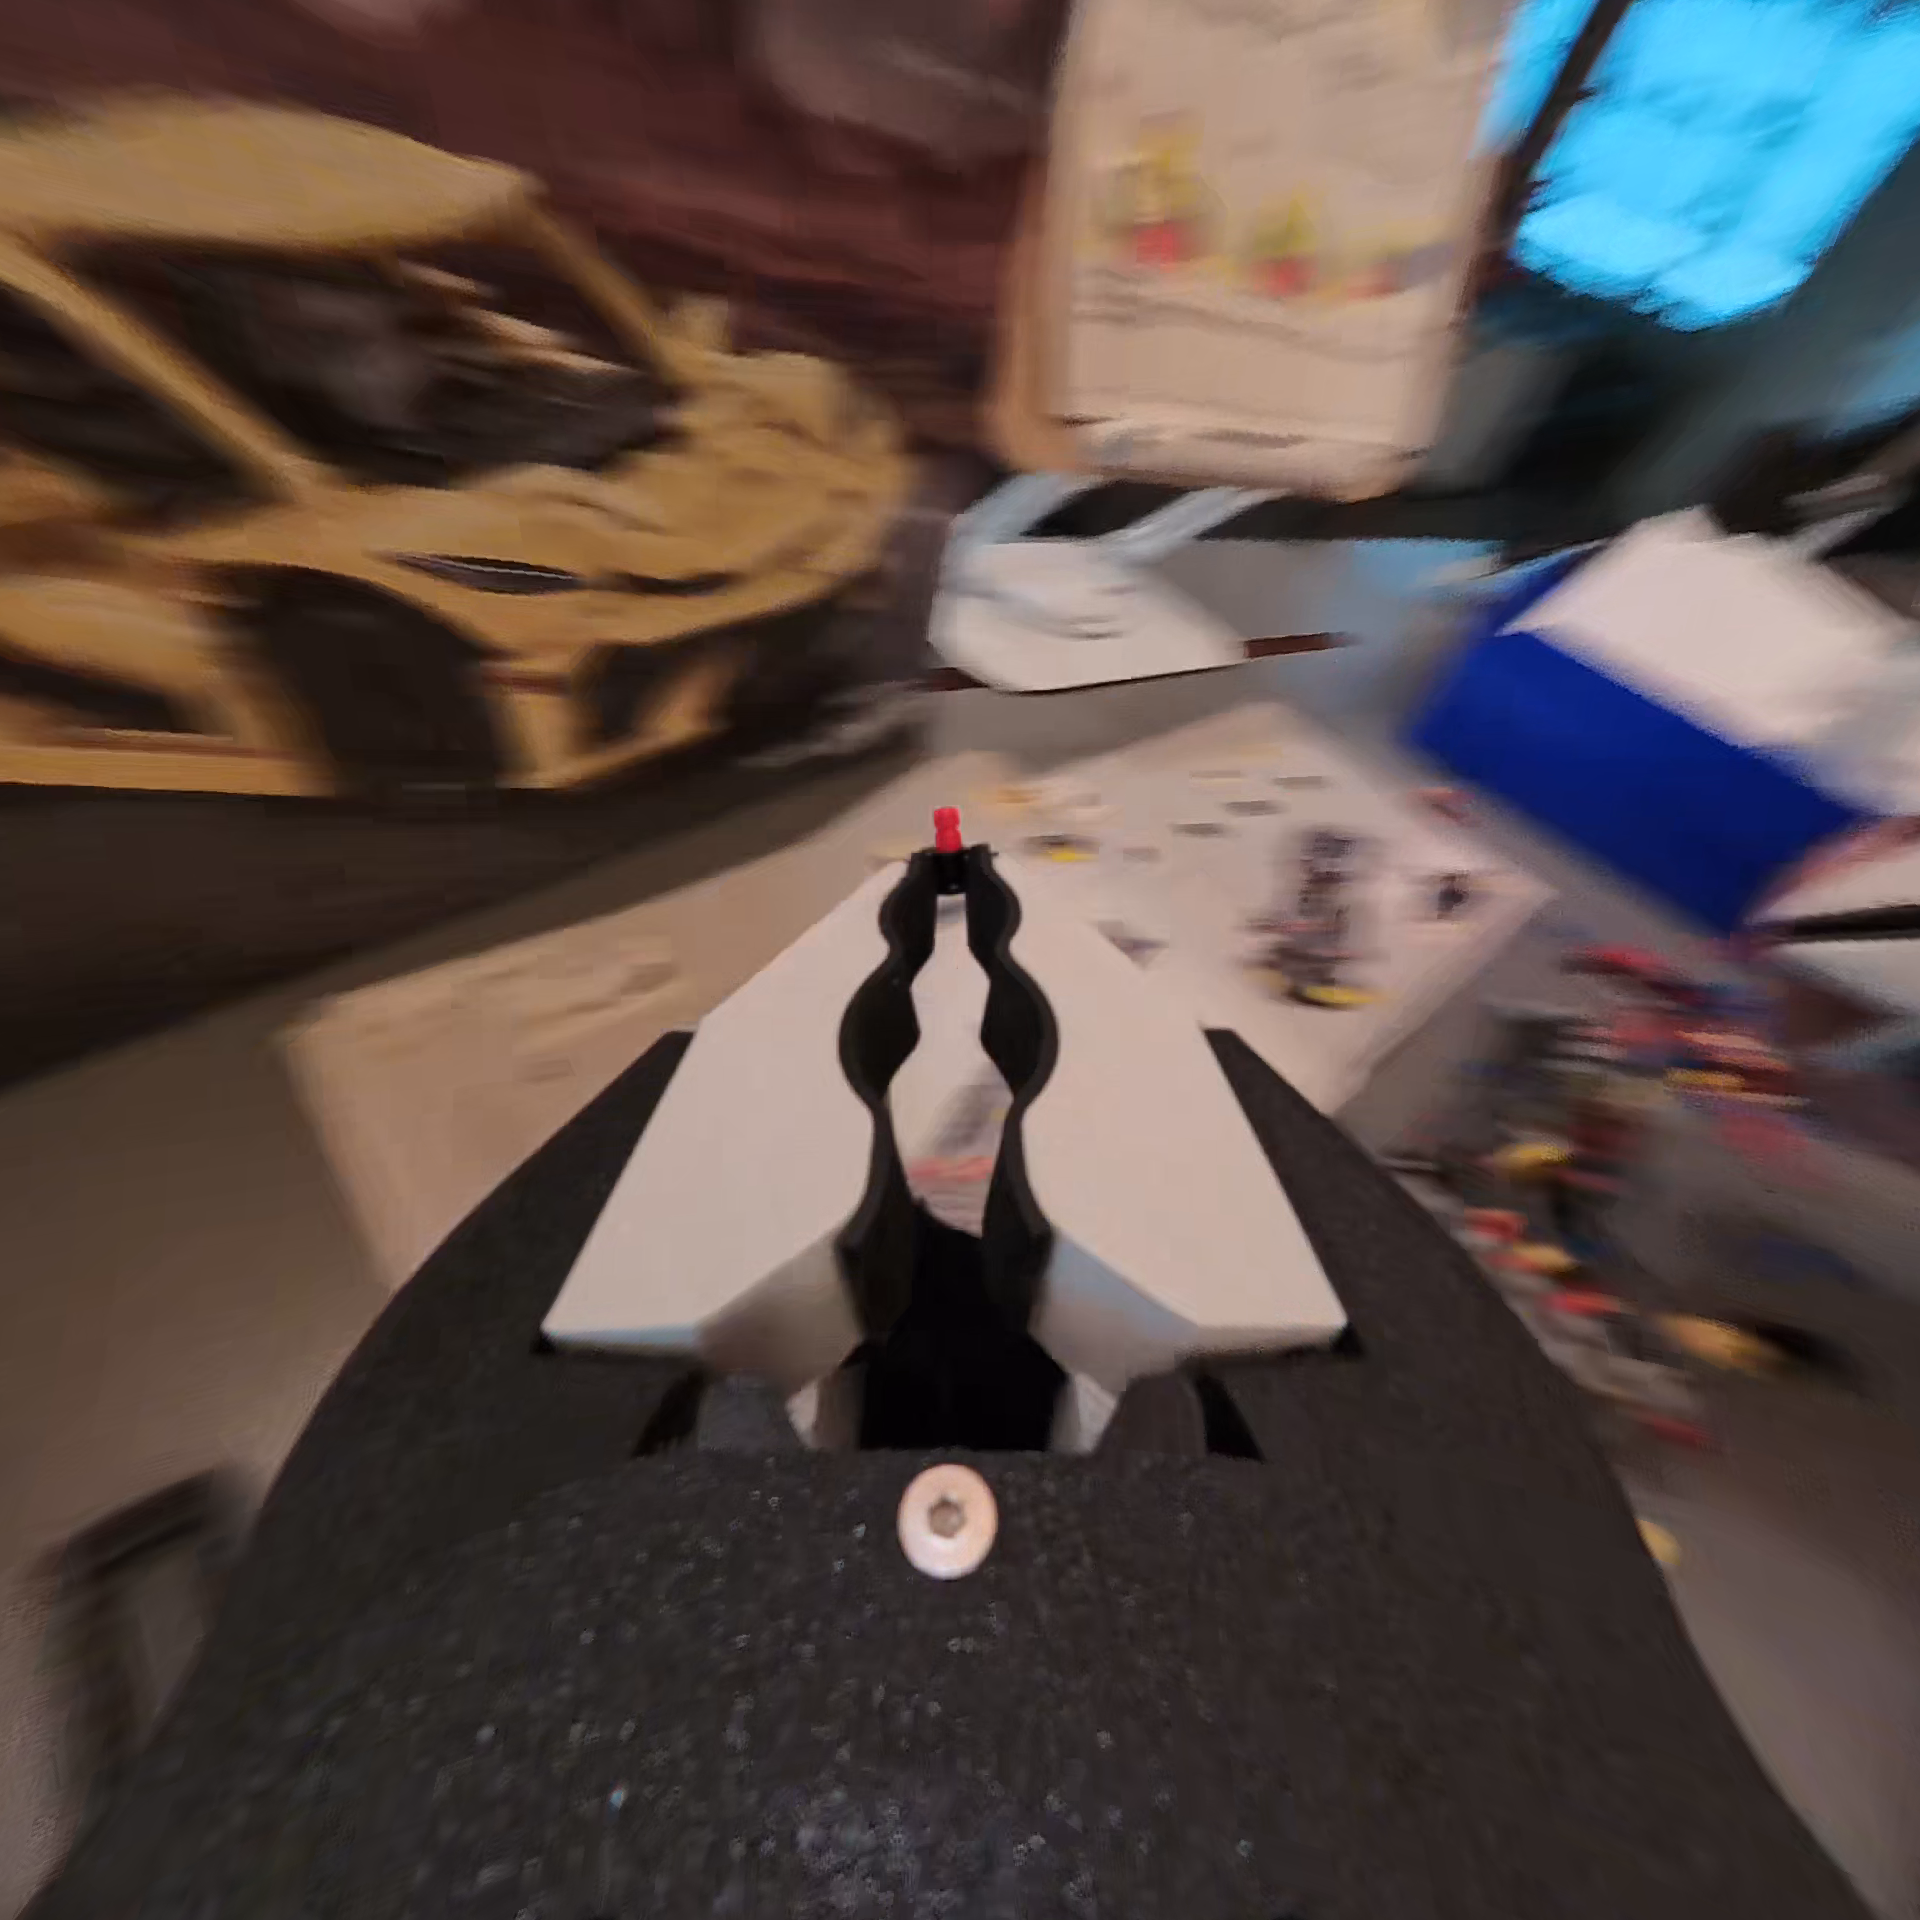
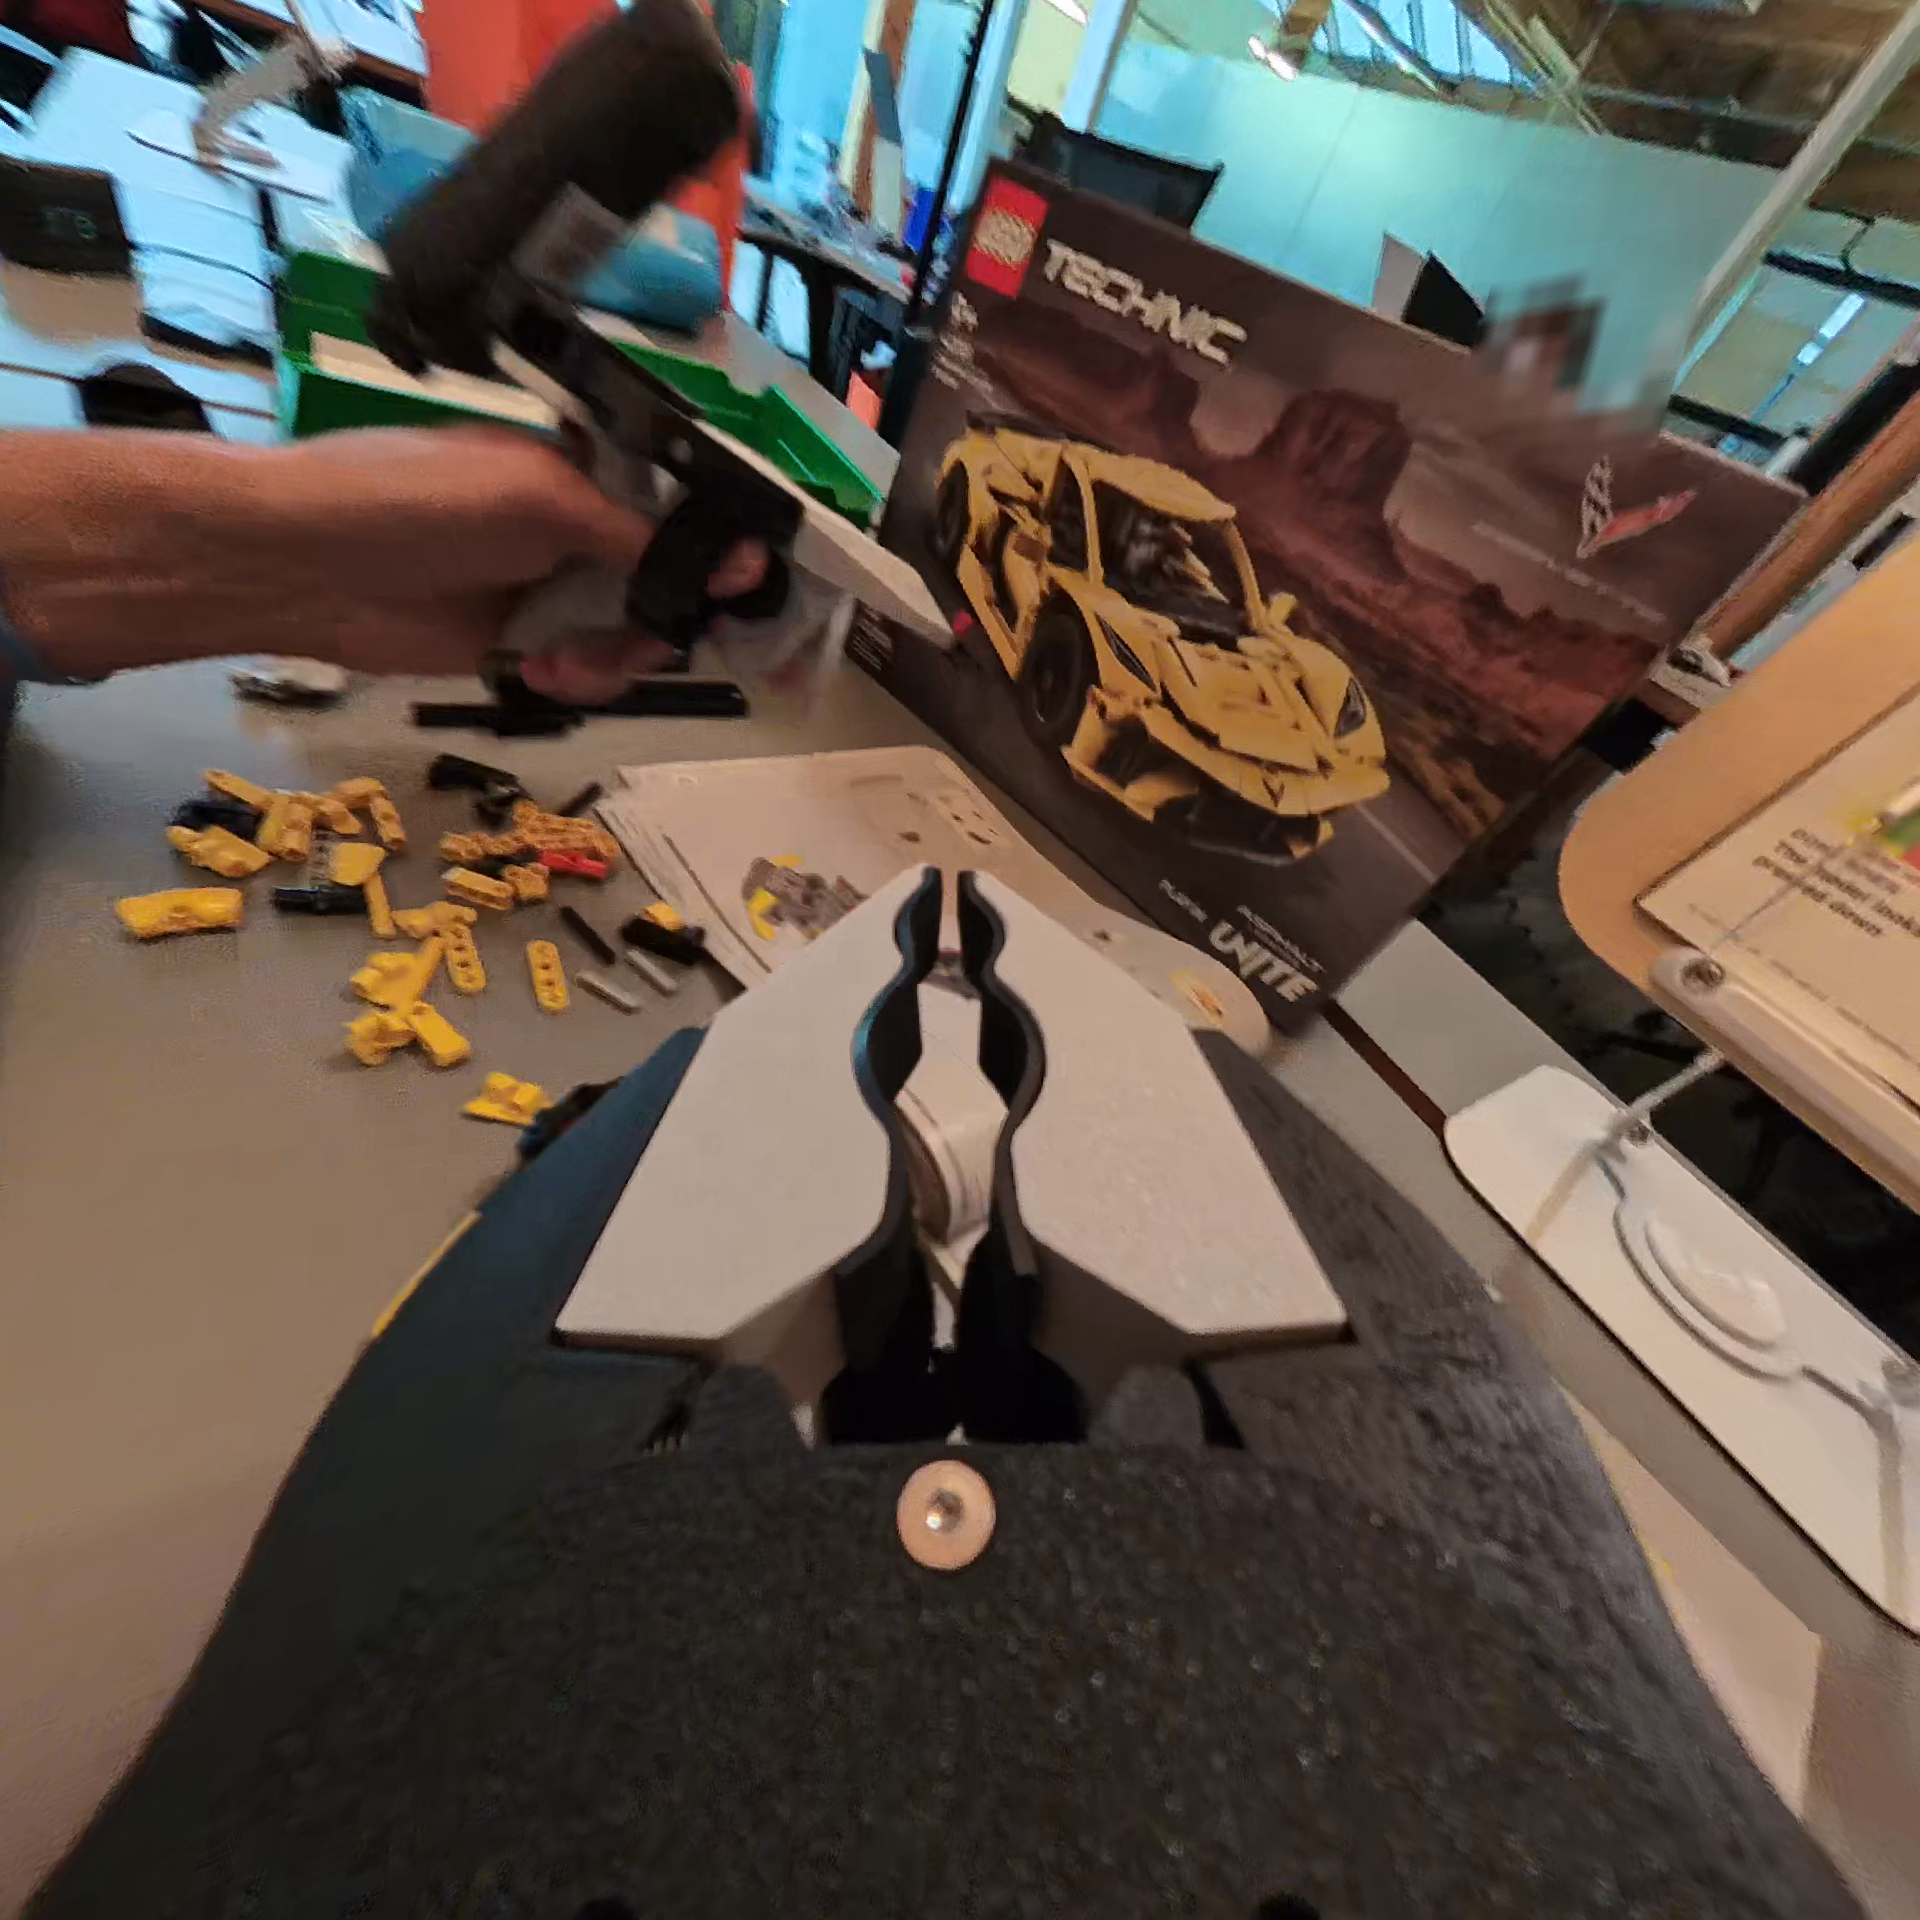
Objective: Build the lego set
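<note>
Right gripper point(image 2: 948, 883) idling over the booklet point(image 2: 821, 831), jaws nearly touching, holding nothing. Left gripper point(image 1: 948, 857) pinching a small red pin point(image 1: 945, 829) at its tips, lifted above the table point(image 2: 208, 1195). Loose yellow pieces point(image 2: 416, 904) lying beyond; box point(image 2: 1299, 623) standing behind. Likely step: carrying the pin; next calls for a matching hole.
</note>
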Demonstrator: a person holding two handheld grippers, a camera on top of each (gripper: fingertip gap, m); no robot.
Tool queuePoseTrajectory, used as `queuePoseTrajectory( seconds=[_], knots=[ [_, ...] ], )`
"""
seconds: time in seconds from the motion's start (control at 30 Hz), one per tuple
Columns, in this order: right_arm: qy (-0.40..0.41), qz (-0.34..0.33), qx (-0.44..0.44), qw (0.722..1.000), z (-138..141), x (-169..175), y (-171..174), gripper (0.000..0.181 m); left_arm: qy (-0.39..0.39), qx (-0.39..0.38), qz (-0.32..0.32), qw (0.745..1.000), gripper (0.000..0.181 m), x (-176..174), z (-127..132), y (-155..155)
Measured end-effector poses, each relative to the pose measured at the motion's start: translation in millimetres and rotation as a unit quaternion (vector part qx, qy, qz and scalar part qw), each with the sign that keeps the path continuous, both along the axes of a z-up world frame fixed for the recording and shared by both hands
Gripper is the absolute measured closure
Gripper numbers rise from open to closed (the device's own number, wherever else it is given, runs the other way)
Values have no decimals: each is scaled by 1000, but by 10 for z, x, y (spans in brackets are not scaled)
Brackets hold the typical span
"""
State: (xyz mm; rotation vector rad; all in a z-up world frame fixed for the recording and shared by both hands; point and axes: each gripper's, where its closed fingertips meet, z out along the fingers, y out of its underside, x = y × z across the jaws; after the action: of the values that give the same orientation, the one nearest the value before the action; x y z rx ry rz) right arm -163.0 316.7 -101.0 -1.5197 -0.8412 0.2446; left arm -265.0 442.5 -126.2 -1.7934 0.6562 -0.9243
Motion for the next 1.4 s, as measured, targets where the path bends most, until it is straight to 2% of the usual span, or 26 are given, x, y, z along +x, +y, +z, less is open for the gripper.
queuePoseTrajectory(
  seconds=[0.07, 0.13, 0.37, 0.67, 0.8, 0.93, 1.0, 1.13, 1.23, 1.33, 1.4],
  knots=[
    [-14, -17, -15, 1000, -91, 42, 62, 181, 65, 45, 65, 995, 177, -254, -38, 220],
    [-18, -27, -38, 999, -170, 60, 101, 181, 72, 46, 74, 994, 177, -299, -63, 272],
    [-18, -28, -44, 998, -202, 69, 115, 181, 95, 42, 50, 993, 177, -123, -236, 220],
    [18, -23, -78, 997, -225, 130, 154, 181, 103, 68, 44, 991, 177, -84, -161, 174],
    [27, -15, -101, 994, -262, 188, 174, 181, 87, 68, 17, 994, 177, 30, -123, 69],
    [41, -16, -134, 990, -266, 315, 176, 180, 68, 91, -59, 992, 177, 332, -65, -229],
    [47, -1, -193, 980, -330, 370, 50, 170, 79, 118, -97, 985, 177, 484, -69, -405],
    [4, 32, -335, 942, -681, 514, -644, 161, 85, 169, -176, 966, 177, 760, -42, -837],
    [-16, 23, -367, 930, -915, 634, -1146, 162, 54, 185, -263, 945, 177, 982, 24, -1331],
    [-57, -20, -401, 914, -1169, 820, -1400, 161, 37, 167, -346, 923, 178, 1144, -46, -1772],
    [-58, -25, -408, 911, -1212, 807, -1435, 161, 50, 144, -376, 914, 177, 1216, -169, -1940]
  ],
)
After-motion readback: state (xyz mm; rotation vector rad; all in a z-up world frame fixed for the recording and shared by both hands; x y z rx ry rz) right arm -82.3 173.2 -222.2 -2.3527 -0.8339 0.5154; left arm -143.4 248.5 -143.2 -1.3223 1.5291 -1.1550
